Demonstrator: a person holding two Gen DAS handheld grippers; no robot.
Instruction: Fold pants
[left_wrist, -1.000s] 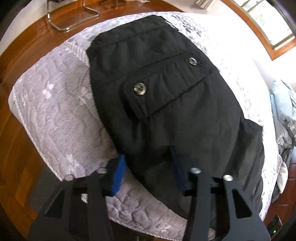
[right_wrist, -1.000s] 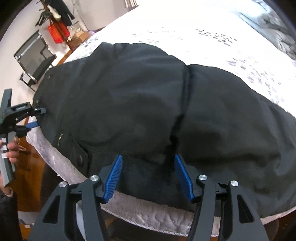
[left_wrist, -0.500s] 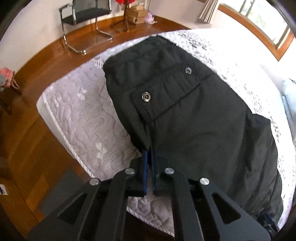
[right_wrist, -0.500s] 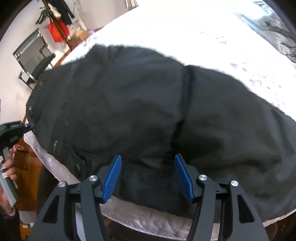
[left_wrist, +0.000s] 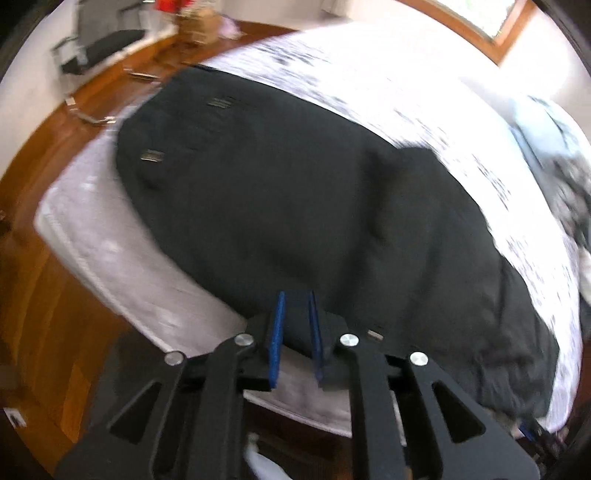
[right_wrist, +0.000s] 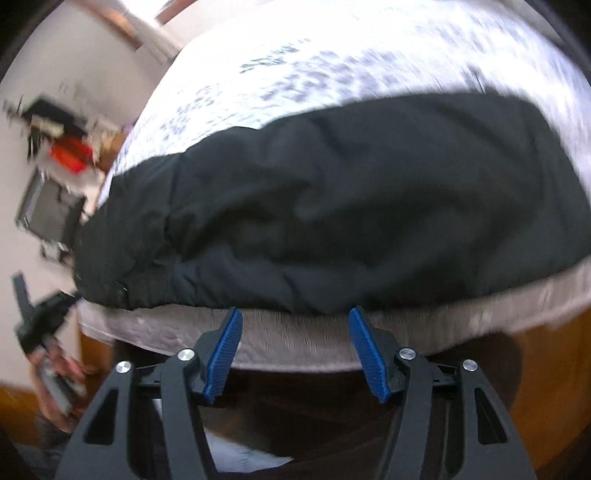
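Note:
Black pants (left_wrist: 295, 206) lie spread on a bed with a pale patterned cover (left_wrist: 388, 92). Two metal snaps (left_wrist: 152, 156) show near their far left end. My left gripper (left_wrist: 296, 314) is shut on the near edge of the pants, with black cloth pinched between its blue pads. In the right wrist view the pants (right_wrist: 351, 206) lie across the bed, and my right gripper (right_wrist: 293, 317) is open and empty just off their near edge, over the mattress side (right_wrist: 295, 339). My left gripper and the hand holding it show at far left (right_wrist: 40, 325). Both views are blurred.
Wooden floor (left_wrist: 33, 295) surrounds the bed. A black chair (left_wrist: 99, 48) and boxes stand at the far left. Rumpled bedding (left_wrist: 546, 155) lies at the right end. A window (left_wrist: 491, 18) is at the back.
My left gripper has gone from open to shut on the pants' edge and swung right with it. My right gripper has pulled back from over the pants to just off the bed's edge, still open.

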